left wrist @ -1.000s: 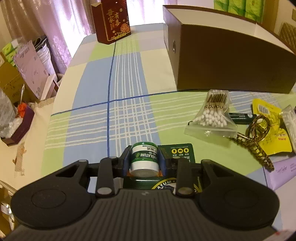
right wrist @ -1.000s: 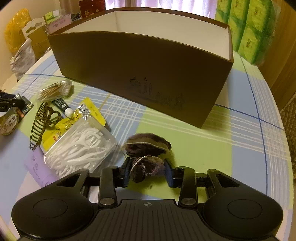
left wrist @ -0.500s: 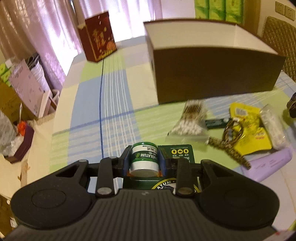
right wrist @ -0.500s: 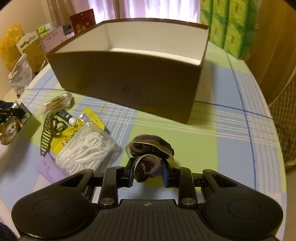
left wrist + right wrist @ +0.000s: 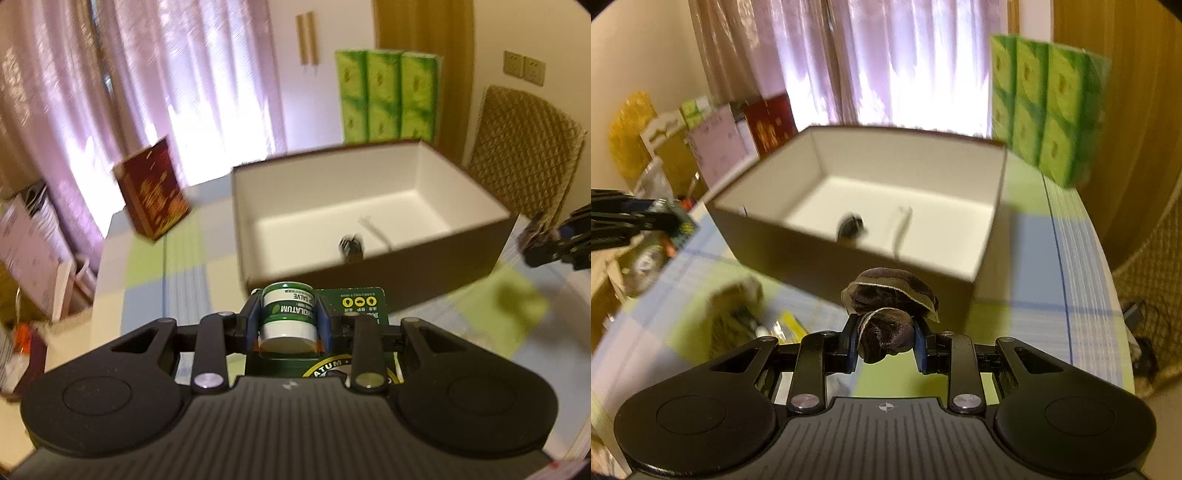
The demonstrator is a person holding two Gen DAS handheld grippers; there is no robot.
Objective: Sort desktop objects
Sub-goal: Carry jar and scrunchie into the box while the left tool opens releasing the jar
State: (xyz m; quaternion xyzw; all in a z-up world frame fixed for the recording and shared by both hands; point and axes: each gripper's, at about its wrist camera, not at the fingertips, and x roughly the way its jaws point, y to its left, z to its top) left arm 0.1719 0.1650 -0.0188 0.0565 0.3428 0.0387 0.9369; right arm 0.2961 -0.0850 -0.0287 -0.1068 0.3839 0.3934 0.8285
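Salve jar (image 5: 288,314) in L gripper (image 5: 287,323); R gripper (image 5: 886,339) clamps prob. scrunchie (image 5: 888,314).

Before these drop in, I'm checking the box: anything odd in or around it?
Nothing stands out. The box sits upright and open, holding a small dark object and a pale strip, both blurred.

Pretty clearly someone's home: sheer purple curtains (image 5: 886,62), a woven chair (image 5: 524,147), stacked tissue packs (image 5: 1049,107), and a plaid tablecloth (image 5: 1052,295) over the worktop.
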